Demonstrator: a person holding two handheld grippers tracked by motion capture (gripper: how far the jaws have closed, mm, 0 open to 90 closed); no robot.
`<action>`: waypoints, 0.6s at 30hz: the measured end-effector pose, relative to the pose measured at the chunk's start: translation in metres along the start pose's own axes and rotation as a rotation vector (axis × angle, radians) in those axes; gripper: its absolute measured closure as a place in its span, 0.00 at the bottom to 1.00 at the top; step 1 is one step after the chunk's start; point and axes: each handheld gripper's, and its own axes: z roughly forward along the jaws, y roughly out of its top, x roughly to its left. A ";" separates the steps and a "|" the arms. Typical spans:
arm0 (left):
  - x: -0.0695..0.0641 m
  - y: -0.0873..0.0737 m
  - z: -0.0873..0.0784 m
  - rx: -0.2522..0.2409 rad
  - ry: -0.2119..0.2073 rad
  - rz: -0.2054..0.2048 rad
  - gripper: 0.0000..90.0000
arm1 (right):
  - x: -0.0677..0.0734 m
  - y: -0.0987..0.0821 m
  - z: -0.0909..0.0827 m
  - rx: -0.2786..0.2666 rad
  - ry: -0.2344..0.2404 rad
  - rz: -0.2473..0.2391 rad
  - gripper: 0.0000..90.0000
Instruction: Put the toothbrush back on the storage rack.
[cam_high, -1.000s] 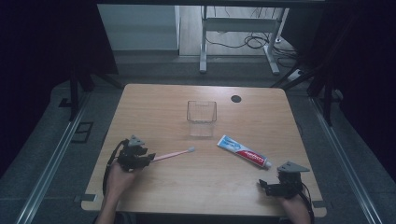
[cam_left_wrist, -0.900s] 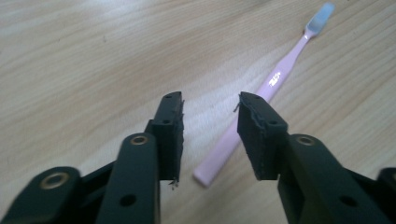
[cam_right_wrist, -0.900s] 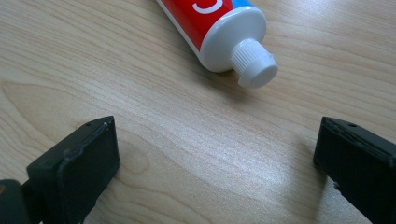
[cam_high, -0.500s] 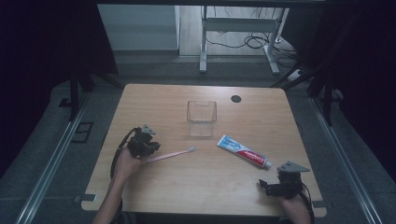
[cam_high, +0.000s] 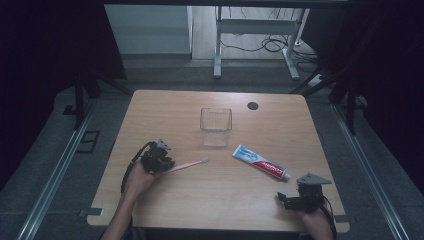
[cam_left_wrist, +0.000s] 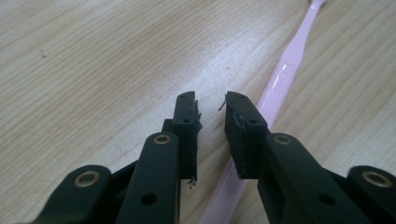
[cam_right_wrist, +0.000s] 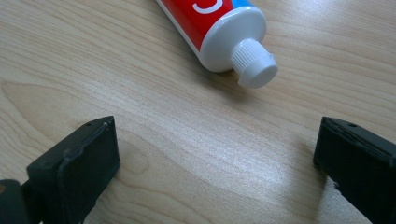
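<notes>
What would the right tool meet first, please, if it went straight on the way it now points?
Probably the toothpaste tube, at its white cap: the right tool stands wide open with bare table between, though depth is unclear.

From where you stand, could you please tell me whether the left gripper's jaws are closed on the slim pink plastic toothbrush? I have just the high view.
Observer: No. The left gripper has its jaws a narrow gap apart over bare wood. The slim pink plastic toothbrush slants beneath one jaw, ungripped.
Operator: Thank you. Is the right gripper open?
Observer: Yes, the right gripper is wide open, with nothing between its jaws.
Operator: Which end of the red, white and blue toothpaste tube faces it?
Observer: The toothpaste tube points its ribbed white cap toward the gripper, ahead of the jaws.
</notes>
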 end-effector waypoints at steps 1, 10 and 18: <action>-0.001 -0.001 -0.001 0.000 -0.001 0.002 0.81 | 0.000 0.000 0.000 0.000 0.000 0.000 0.00; -0.012 -0.007 -0.005 0.006 -0.014 0.008 0.78 | 0.000 0.000 0.000 0.000 0.000 0.000 0.00; -0.028 -0.007 -0.005 0.009 -0.038 0.011 0.76 | 0.000 0.000 0.000 0.001 0.001 0.001 0.00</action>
